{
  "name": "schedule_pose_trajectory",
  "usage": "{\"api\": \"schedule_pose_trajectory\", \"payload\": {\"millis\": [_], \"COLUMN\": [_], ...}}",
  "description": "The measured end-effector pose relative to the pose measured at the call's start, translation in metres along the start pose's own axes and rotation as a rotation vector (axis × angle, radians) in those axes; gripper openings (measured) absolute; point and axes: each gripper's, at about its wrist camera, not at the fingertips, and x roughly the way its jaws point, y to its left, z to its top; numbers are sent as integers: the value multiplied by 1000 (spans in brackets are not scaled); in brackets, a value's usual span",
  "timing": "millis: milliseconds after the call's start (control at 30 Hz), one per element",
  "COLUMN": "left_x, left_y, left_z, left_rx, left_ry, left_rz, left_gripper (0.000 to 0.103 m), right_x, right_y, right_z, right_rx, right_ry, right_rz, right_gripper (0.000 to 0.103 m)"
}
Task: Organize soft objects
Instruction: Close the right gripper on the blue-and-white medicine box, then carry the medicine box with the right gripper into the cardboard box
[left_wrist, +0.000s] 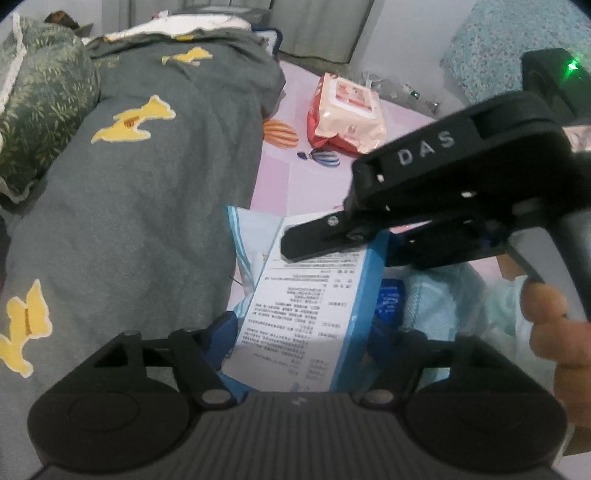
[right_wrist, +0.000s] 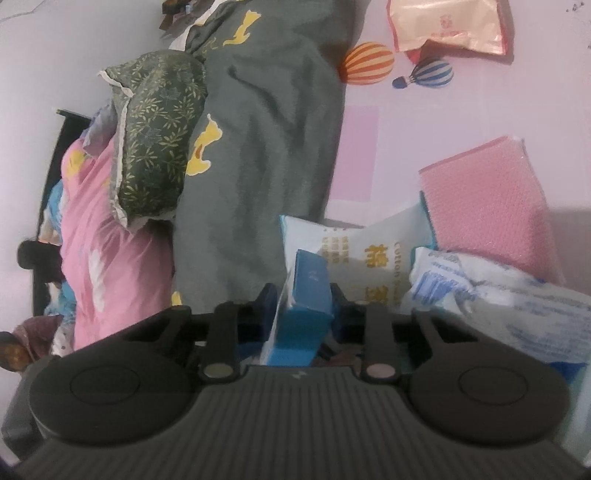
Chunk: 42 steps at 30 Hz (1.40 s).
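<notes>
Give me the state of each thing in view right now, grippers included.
Left gripper: shut on blue-and-white printed soft pack.
Right gripper: shut on the same pack, seen edge-on.
Pink-and-white wipes pouch: lying flat on the pink sheet, untouched.
Grey blanket with yellow patches: spread out, rumpled.
Pink bubble mailer: propped up, tilted.

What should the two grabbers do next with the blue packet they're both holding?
Probably carry the blue packet toward the cotton bag and pink pad, since the left gripper and right gripper both pinch it.
</notes>
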Motion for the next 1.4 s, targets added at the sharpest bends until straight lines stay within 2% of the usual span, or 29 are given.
{"api": "schedule_pose_trajectory", "payload": {"millis": [200, 433, 533, 700, 833, 933, 1067, 1200, 1400], "left_x": [-37, -85, -95, -94, -83, -68, -55, -51, -51], "left_y": [-16, -65, -101, -168, -211, -227, -221, -201, -172], "left_z": [-2, 0, 2, 3, -3, -7, -10, -15, -17], "left_rx": [44, 118, 163, 239, 295, 307, 281, 253, 213], "left_ry": [-82, -205, -248, -268, -246, -216, -192, -189, -191], "left_rz": [24, 1, -40, -163, -264, -283, -287, -260, -206], "left_gripper": [70, 71, 72, 76, 83, 83, 83, 83, 83], "right_x": [-24, -99, -142, -216, -283, -331, -374, -388, -354], "right_y": [18, 32, 20, -23, -74, -112, -153, -188, -229], "right_z": [-10, -33, -46, -68, -91, -106, -116, -107, -65], "right_rx": [-43, -129, -137, -101, -20, 40, 102, 142, 153], "right_ry": [-42, -152, -218, -340, -463, -553, -616, -596, -434], "right_rz": [91, 192, 209, 180, 107, 26, -129, -313, -596], "right_gripper": [23, 21, 21, 20, 19, 19, 19, 19, 19]}}
